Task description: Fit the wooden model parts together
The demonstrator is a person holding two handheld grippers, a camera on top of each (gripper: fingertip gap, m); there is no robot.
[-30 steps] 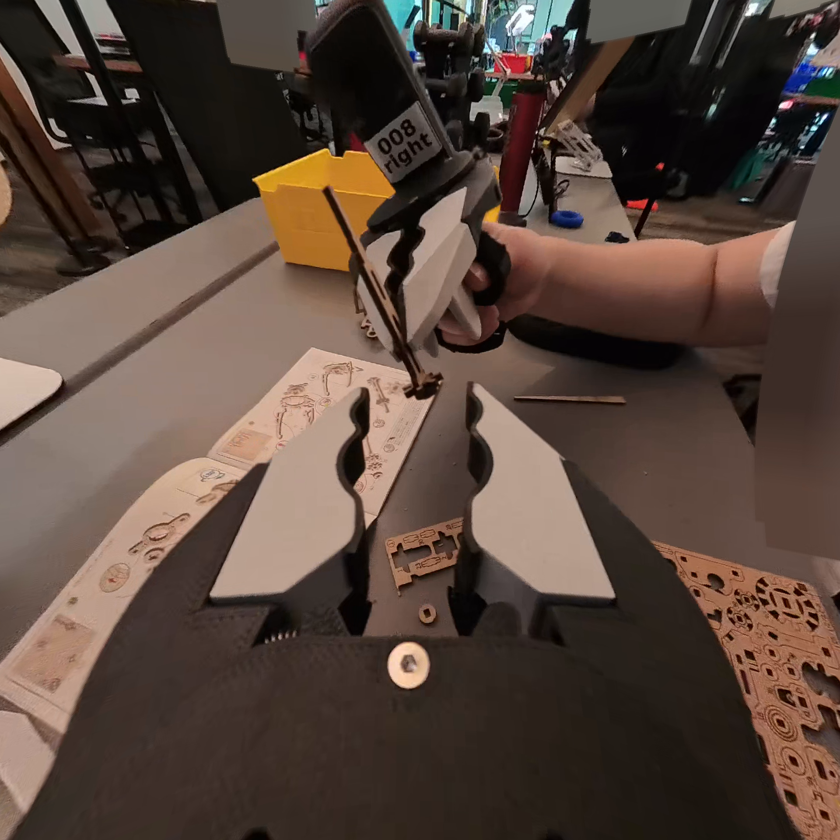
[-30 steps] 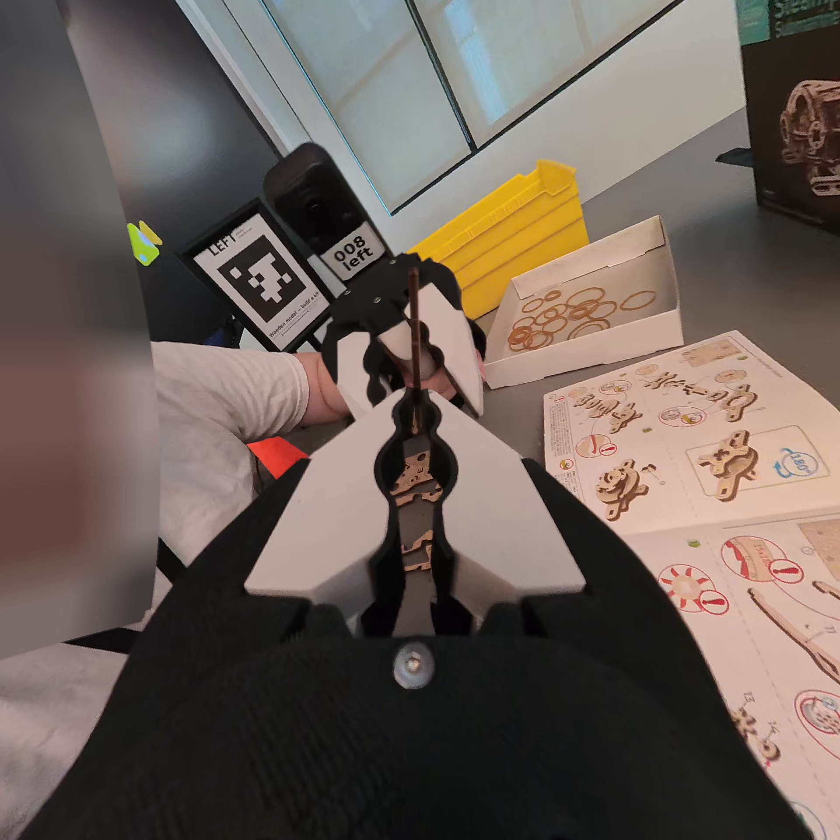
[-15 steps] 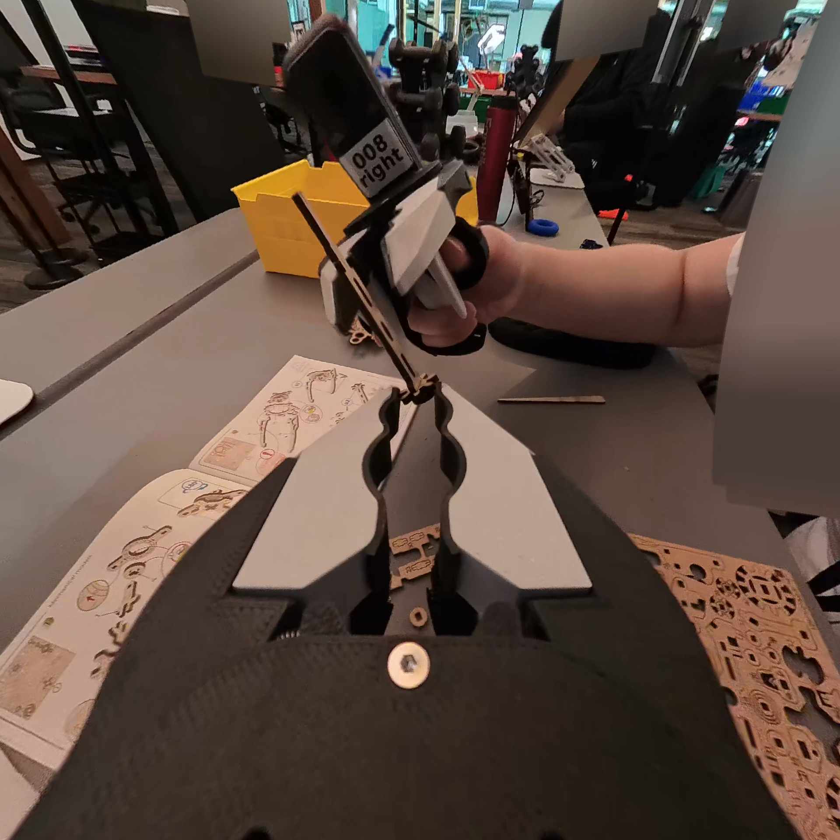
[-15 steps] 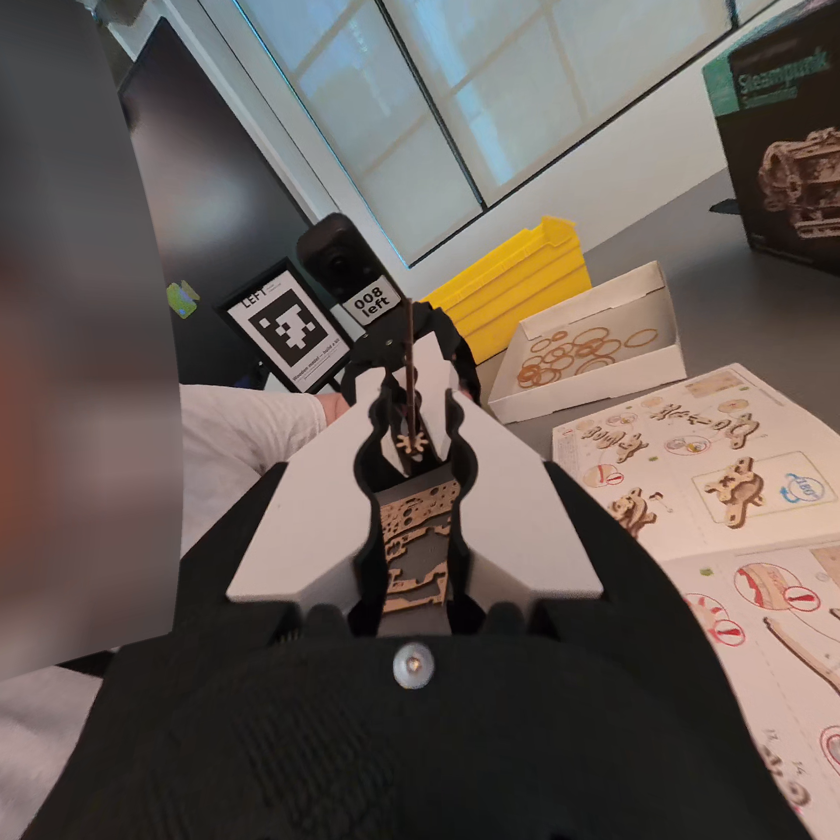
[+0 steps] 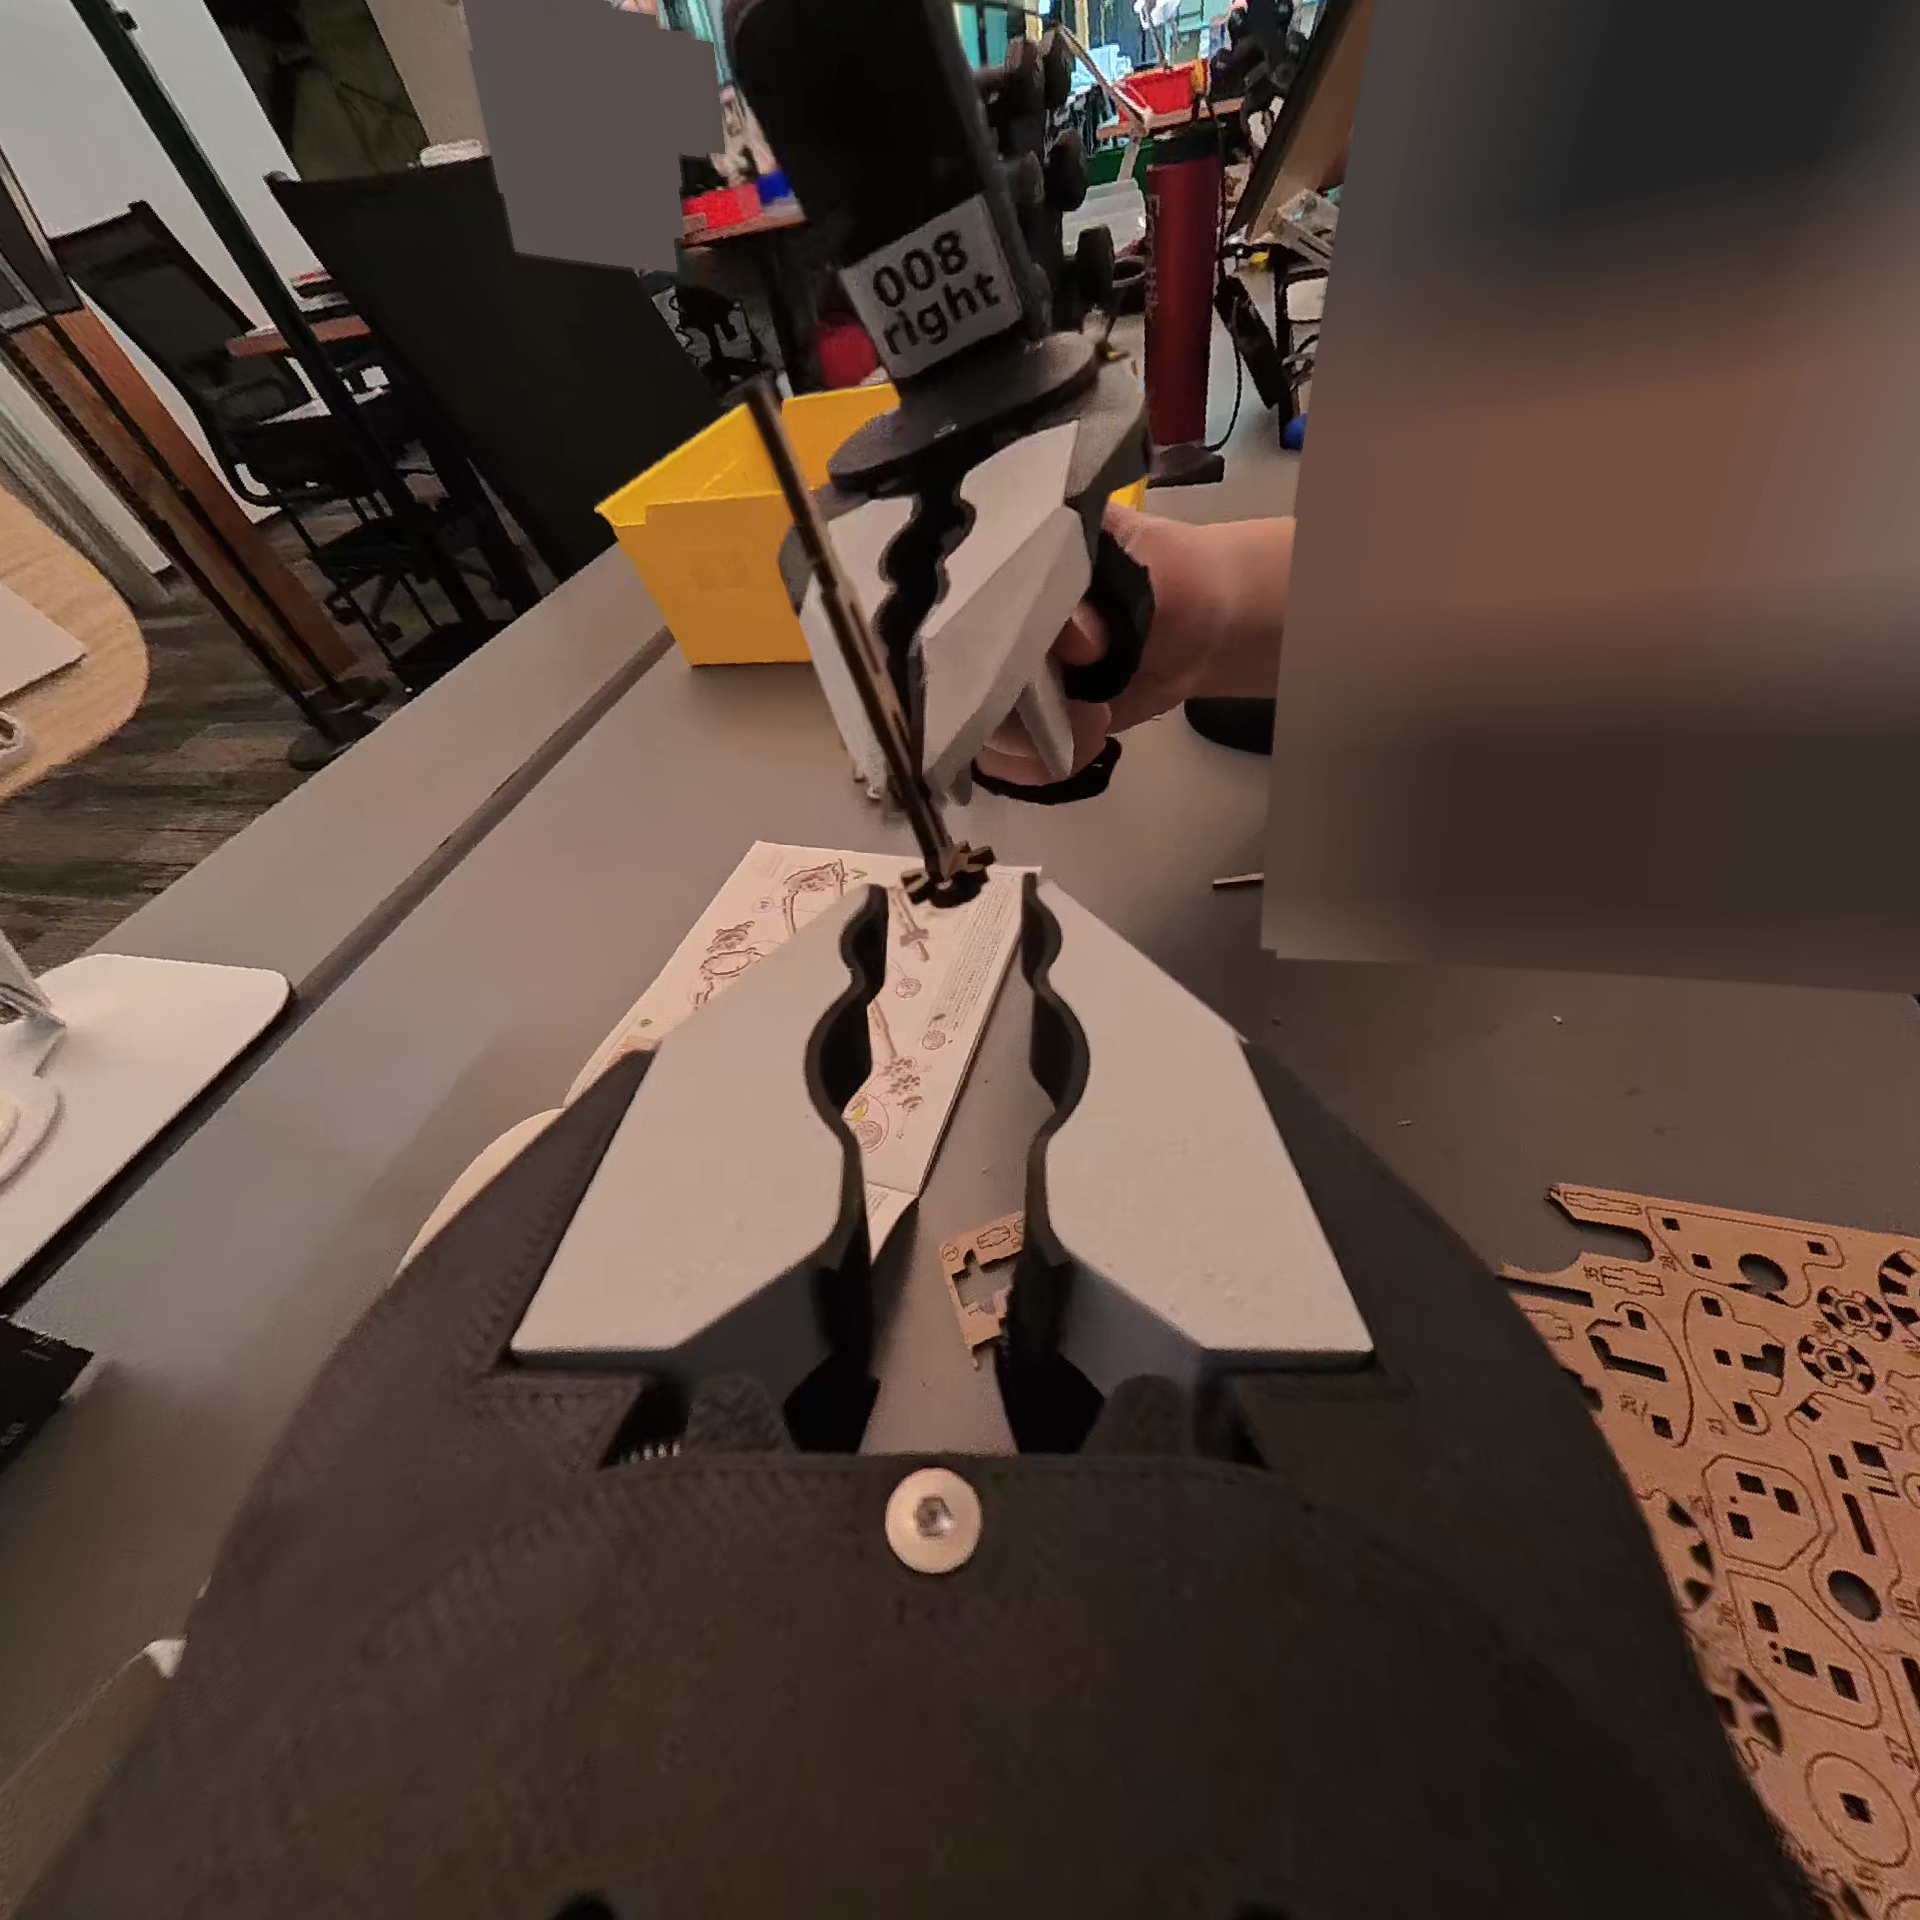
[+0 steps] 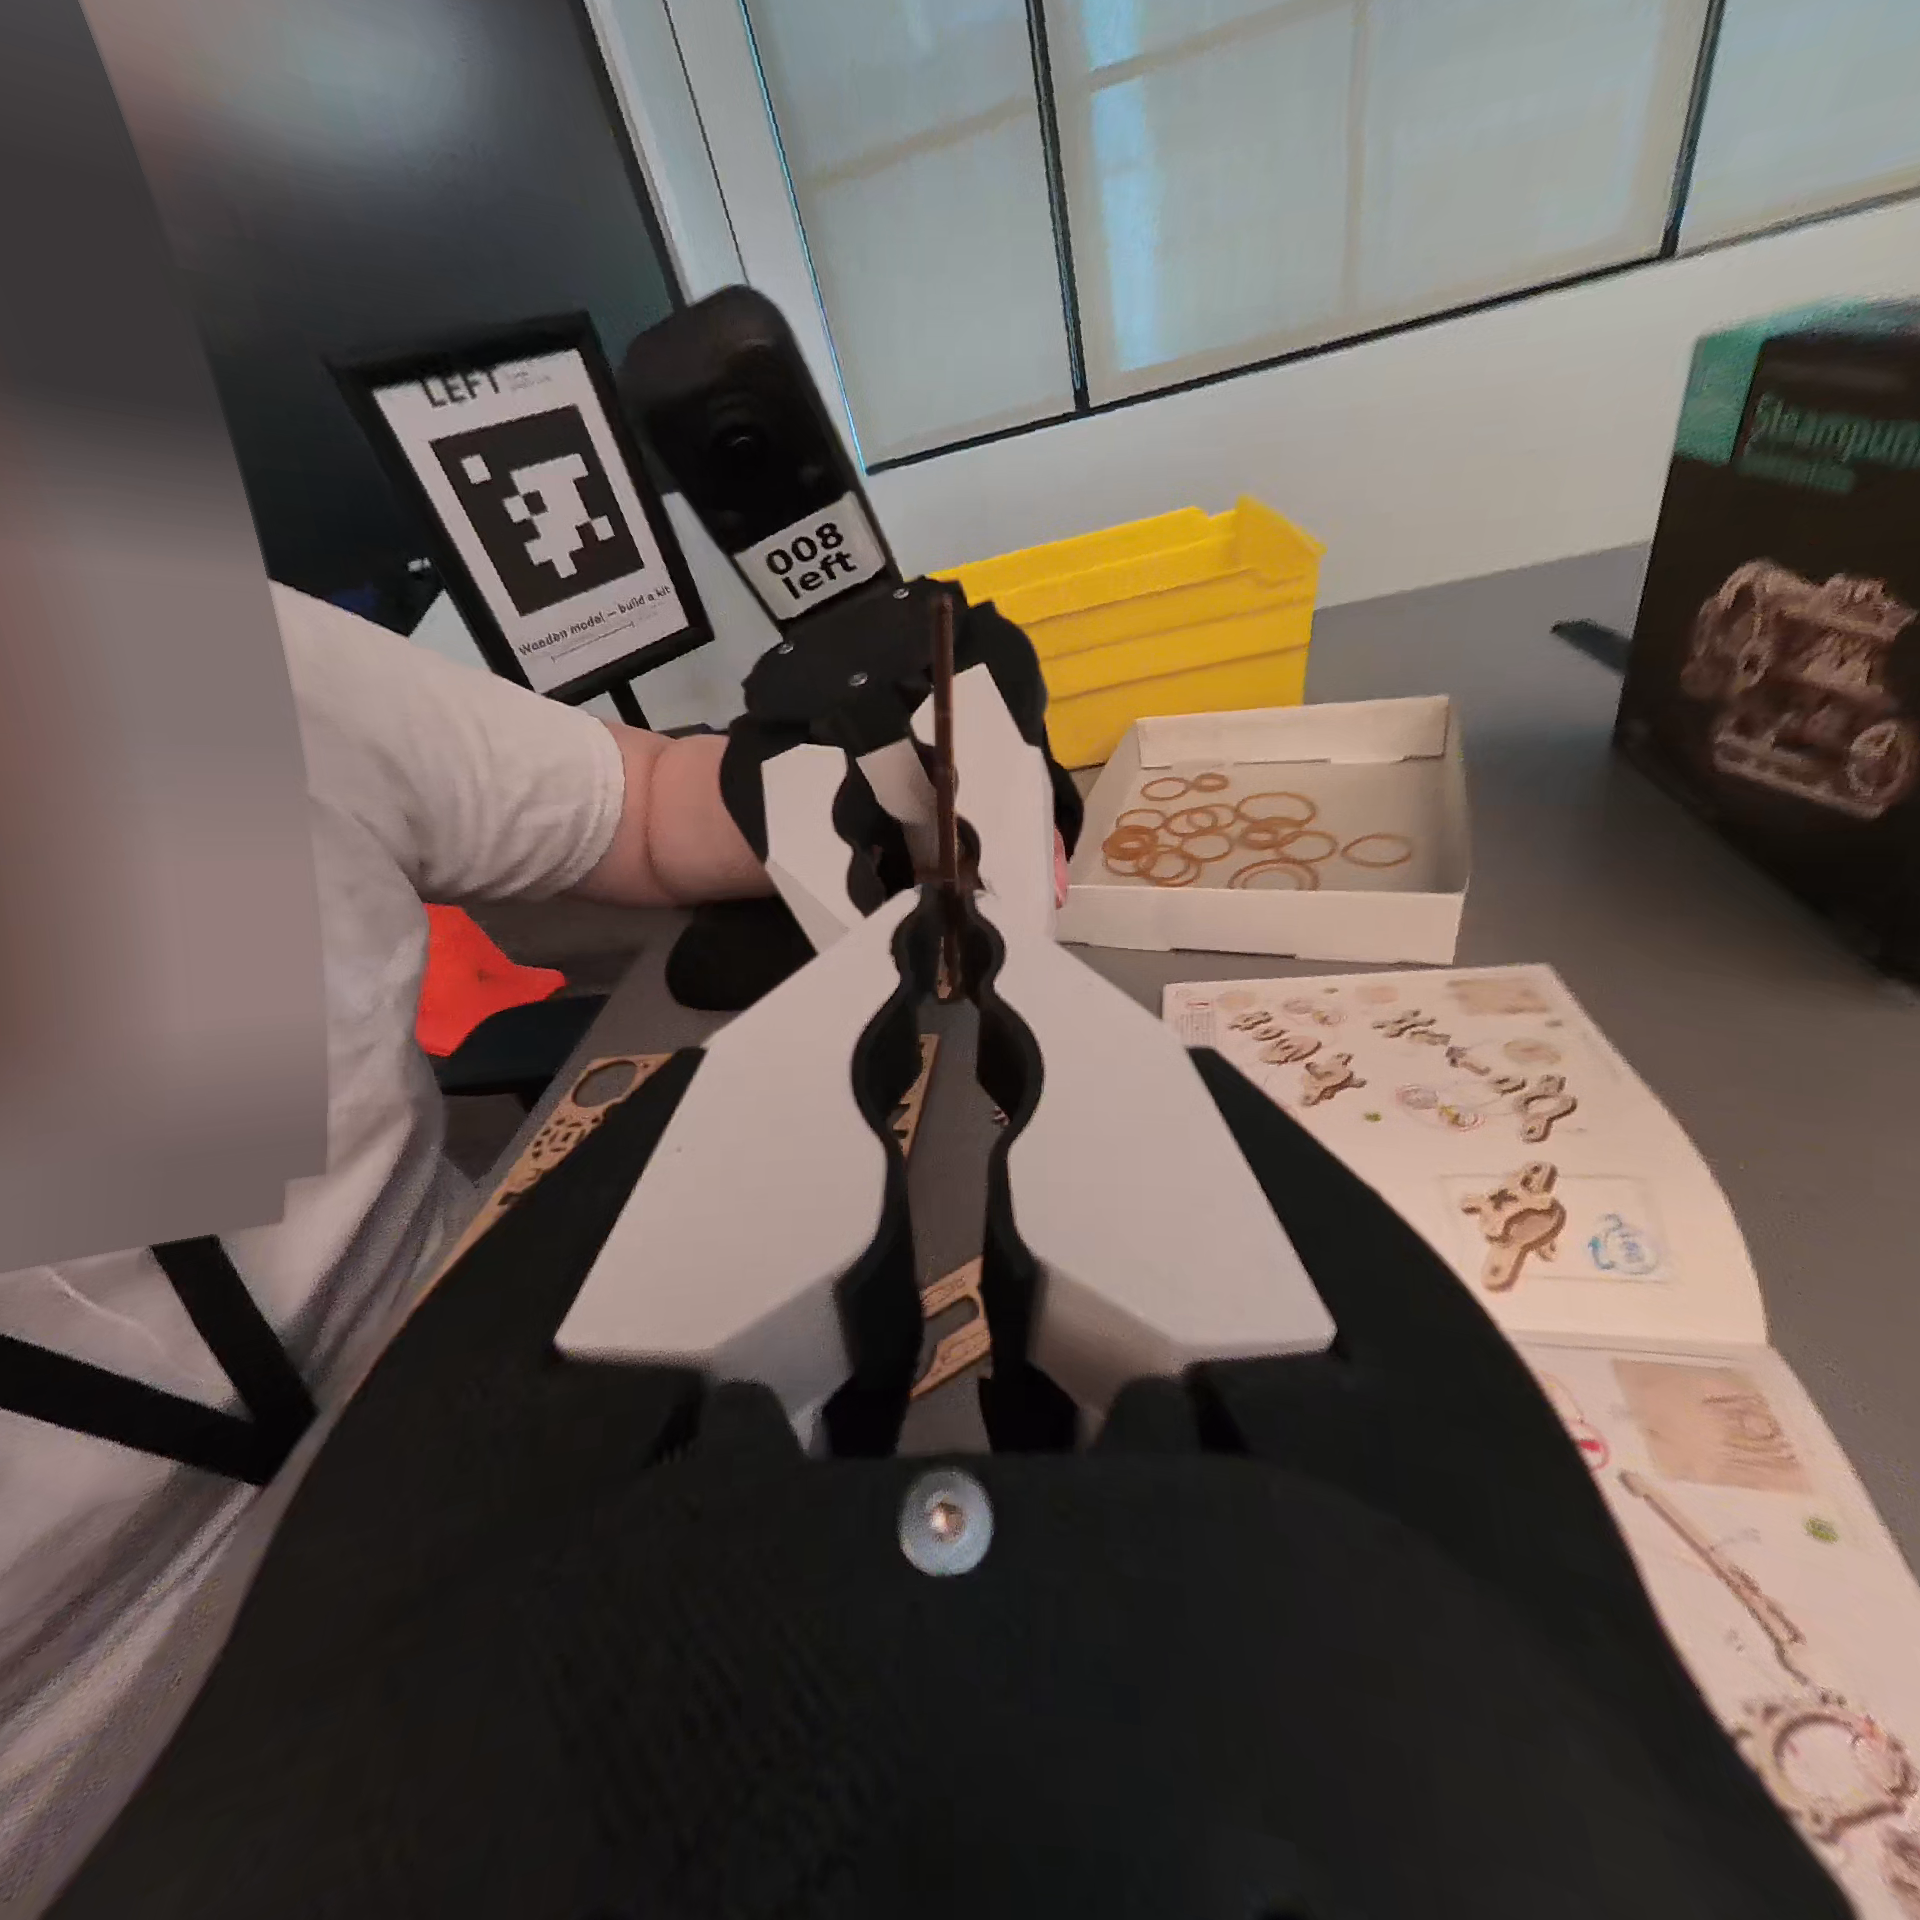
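Observation:
My right gripper (image 6: 943,920) is shut on a thin dark wooden strip (image 6: 943,727) that stands up past its tips. In the left wrist view the right gripper (image 5: 904,779) holds the strip (image 5: 831,623) slanting down. A small toothed wooden gear (image 5: 945,881) sits on the strip's lower end. My left gripper (image 5: 951,894) is open, and the gear is right at the gap between its tips without touching either finger. In the right wrist view the left gripper (image 6: 904,842) faces mine, just behind my tips.
A cut-out wooden parts sheet (image 5: 1766,1507) lies at the right and a small wooden piece (image 5: 977,1288) lies under my left jaws. Instruction sheets (image 6: 1455,1122) cover the grey table. A yellow bin (image 6: 1164,623), a white box of rubber bands (image 6: 1278,831) and the kit box (image 6: 1787,644) stand behind. Only a small space, under 4 cm, lies between the two pairs of fingers.
My left jaws closed from wide to narrow around the gear, then opened a little. The right gripper with the strip came closer and stands steeper.

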